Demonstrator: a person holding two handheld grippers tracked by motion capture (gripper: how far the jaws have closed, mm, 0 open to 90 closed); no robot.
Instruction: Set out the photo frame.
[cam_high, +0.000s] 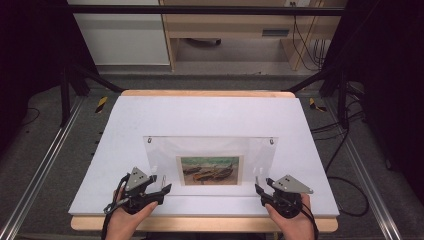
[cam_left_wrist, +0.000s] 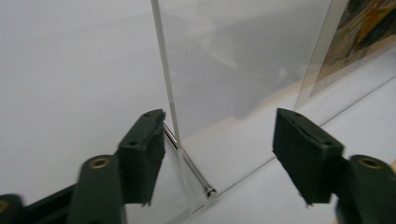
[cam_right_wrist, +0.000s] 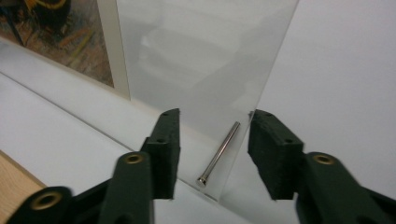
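Note:
A clear acrylic picture frame stands tilted on the white table top, with a boat picture at its middle. My left gripper is at the frame's near left corner. In the left gripper view its jaws stand open around the panel's edge, and a metal pin lies beside the left pad. My right gripper is at the near right corner. It is open, with that corner's metal pin between the pads and the panel behind.
Two small screws mark the frame's far corners. The table's wooden near edge lies just behind both hands. Metal rails run along the floor on either side, and cables trail at the right.

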